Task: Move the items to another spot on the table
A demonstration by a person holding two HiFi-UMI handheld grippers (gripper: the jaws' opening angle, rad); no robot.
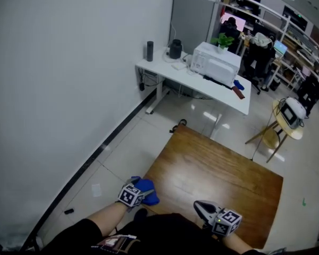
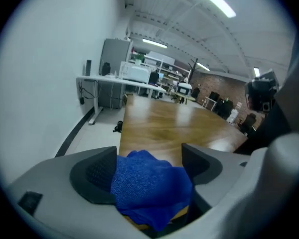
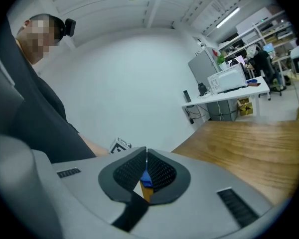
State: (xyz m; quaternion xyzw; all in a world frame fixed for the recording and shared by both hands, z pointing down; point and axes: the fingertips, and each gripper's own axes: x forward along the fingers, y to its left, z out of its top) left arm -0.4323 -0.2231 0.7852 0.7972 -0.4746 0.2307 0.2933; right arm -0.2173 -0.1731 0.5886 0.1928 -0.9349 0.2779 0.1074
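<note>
A crumpled blue cloth (image 2: 150, 184) lies at the near left corner of the wooden table (image 1: 218, 169). My left gripper (image 2: 148, 153) stands open around it, one jaw on each side; the cloth leans against the left pad and the right pad is clear of it. In the head view the blue cloth (image 1: 148, 190) shows just right of the left gripper (image 1: 140, 194). My right gripper (image 3: 146, 154) is shut with nothing between its pads. It hangs over the table's near edge, right gripper (image 1: 201, 206) pointing left toward the cloth.
A white desk (image 1: 239, 101) with a microwave (image 1: 215, 62), a plant and dark containers stands beyond the table. A wooden chair (image 1: 279, 129) carrying a small appliance is at the right. A white wall runs along the left, with tiled floor between.
</note>
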